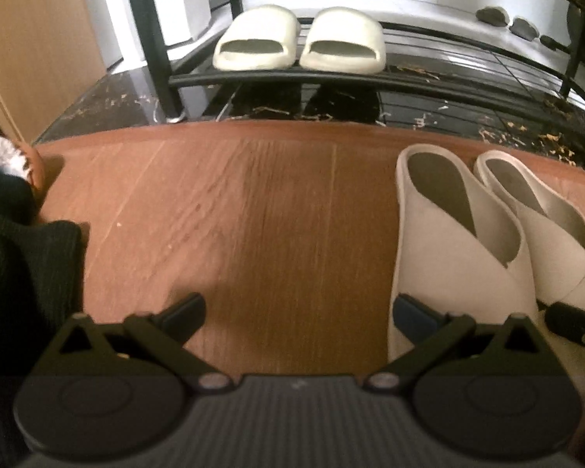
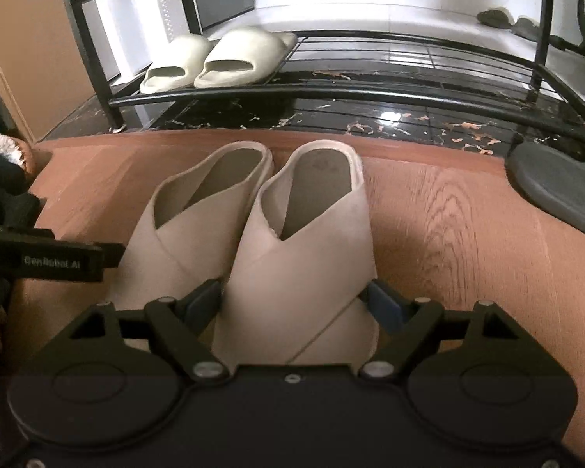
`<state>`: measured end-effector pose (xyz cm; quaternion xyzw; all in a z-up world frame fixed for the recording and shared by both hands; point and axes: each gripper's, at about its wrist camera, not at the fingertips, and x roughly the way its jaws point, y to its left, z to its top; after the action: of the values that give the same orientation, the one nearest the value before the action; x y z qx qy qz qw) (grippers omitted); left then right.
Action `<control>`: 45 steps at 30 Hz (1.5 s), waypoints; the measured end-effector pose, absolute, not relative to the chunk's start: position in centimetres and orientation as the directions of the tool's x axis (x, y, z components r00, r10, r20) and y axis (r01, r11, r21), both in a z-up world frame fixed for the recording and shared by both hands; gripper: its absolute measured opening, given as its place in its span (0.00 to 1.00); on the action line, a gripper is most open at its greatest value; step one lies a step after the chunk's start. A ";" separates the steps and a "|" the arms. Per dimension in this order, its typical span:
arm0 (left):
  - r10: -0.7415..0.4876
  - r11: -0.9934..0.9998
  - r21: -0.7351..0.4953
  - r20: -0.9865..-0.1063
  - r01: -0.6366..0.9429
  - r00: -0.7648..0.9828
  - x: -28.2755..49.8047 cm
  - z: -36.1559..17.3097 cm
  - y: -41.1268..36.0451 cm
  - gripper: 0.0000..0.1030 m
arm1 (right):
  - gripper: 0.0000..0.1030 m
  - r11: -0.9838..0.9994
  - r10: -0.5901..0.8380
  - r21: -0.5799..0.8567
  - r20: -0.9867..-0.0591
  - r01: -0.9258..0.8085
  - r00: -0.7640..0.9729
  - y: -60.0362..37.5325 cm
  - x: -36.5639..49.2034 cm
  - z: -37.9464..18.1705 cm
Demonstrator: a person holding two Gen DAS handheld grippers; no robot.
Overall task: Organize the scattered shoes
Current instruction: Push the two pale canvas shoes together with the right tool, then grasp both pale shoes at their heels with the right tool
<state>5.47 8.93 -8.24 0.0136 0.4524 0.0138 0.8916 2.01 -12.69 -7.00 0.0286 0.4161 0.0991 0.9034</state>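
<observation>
Two beige mules [image 2: 253, 234] lie side by side on the wood floor [image 1: 253, 214], two slides [image 1: 298, 39] on the far rack [image 2: 370, 89]. The right gripper [image 2: 294, 304] straddles the right mule, jaws wide; the left gripper [image 1: 298, 312] gapes over bare floor

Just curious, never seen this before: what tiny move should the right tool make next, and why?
Probably close the right gripper on the right mule. Its fingers already sit either side of the toe, seemingly not squeezing, and the rack behind has room beside the slides.
</observation>
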 end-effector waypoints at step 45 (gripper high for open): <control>0.115 0.979 -0.049 -0.664 -0.196 0.739 5.4 -4.7 11.9 0.99 | 0.86 0.969 0.247 0.223 -0.809 -0.110 0.534 -8.5 -2.9 -5.5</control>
<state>5.41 11.94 -4.74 -0.0576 0.3514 0.0835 0.9307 -2.88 -8.45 -5.49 0.0725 0.4719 0.1024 0.8727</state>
